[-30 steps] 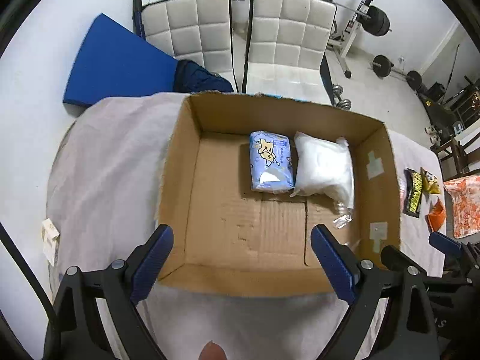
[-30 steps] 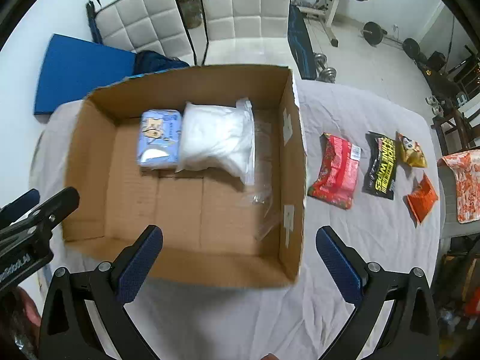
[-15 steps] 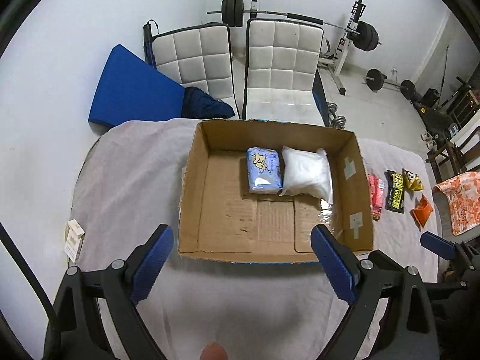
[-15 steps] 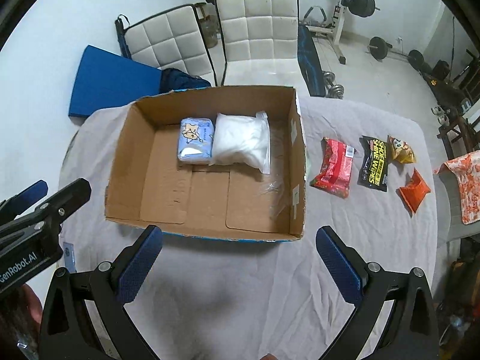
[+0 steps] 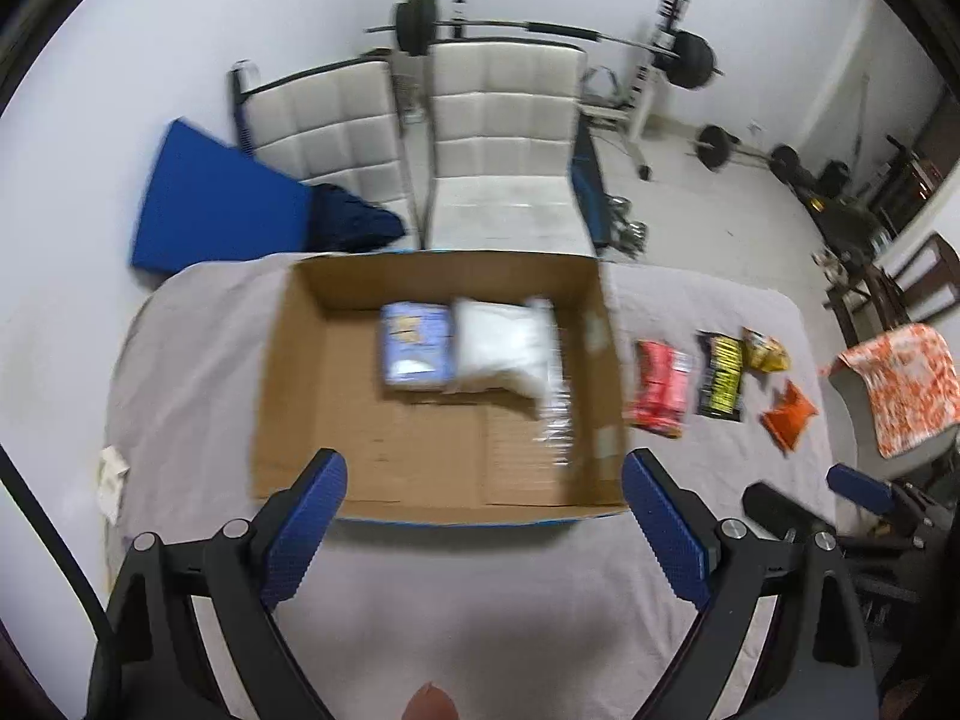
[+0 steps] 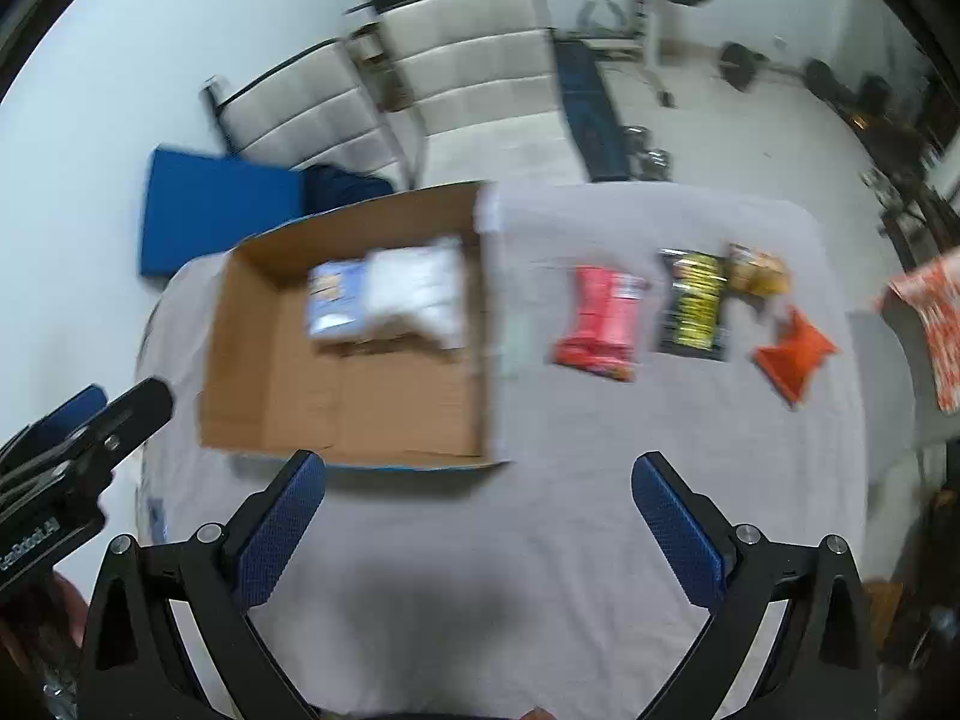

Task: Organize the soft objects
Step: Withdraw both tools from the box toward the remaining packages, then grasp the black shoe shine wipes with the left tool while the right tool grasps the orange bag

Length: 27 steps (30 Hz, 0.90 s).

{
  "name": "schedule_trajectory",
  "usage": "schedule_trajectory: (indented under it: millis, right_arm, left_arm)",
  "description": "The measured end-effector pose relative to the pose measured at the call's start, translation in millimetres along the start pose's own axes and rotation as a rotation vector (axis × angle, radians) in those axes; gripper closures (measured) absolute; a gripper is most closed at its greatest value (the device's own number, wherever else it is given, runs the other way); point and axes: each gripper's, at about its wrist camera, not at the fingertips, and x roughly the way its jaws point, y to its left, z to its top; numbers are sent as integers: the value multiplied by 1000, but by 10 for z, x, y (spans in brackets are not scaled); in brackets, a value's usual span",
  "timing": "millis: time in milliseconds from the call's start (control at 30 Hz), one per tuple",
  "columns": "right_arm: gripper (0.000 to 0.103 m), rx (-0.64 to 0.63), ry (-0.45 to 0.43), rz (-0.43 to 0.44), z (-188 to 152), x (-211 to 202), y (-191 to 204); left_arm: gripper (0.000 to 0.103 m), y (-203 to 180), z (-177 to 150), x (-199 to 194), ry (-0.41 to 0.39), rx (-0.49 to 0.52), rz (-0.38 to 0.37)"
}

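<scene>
An open cardboard box (image 5: 312, 396) (image 6: 240, 360) sits on the grey-clothed table. Inside at its far side lie a blue printed pack (image 5: 415, 347) (image 6: 336, 299) and a white soft bag (image 5: 503, 348) (image 6: 420, 288). To the right of the box lie a red packet (image 5: 660, 387) (image 6: 603, 321), a black-and-yellow packet (image 5: 723, 375) (image 6: 693, 303), a yellow packet (image 5: 765, 351) (image 6: 757, 271) and an orange packet (image 5: 789, 414) (image 6: 795, 354). My left gripper (image 5: 483, 525) is open and empty, high above the box's near edge. My right gripper (image 6: 480, 525) is open and empty above bare cloth.
Two white padded chairs (image 5: 498, 138) stand behind the table, with a blue mat (image 5: 210, 204) on the floor at left and weights beyond. A small white card (image 5: 111, 474) lies at the table's left edge. An orange patterned cloth (image 5: 900, 384) hangs at right.
Both grippers have risen and pulled back from the box, so more of the table shows. The right view has swung right toward the packets. Both stay open.
</scene>
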Motion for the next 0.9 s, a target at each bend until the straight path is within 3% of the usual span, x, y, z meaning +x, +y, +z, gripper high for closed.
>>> schedule_trajectory:
  millis: [167,300,533,600,767,800,833,900]
  right_arm:
    - [0,138,-8,-107,188,12,-1081]
    - [0,273,35,-163,381,232,-2011]
    - [0,448,136,-179,632,963,-3161]
    - [1,506,184,-145,679,1255,-3409]
    - [19,621,279,-64,723,1861,-3665]
    - [28,641,300,-48,733,1993,-3705]
    - [44,649,311,-44,724,2074,-3723]
    - [52,637,346,-60,718,2213,-3741]
  left_arm:
    - [9,-857,207,347,40,90,-42]
    - [9,-1537,404,831,105,158,-78]
    - [9,-2328,677,1919,246,200,-61]
    - [9,-2433,707,2168,287,199,-64]
    - [9,-2610,743,2691,360,187,-42]
    - [9,-2627,746,2756,372,185,-40]
    - [9,-2659,746,2838,388,185,-43]
    - [9,-2724,745,2948,406,195,-43]
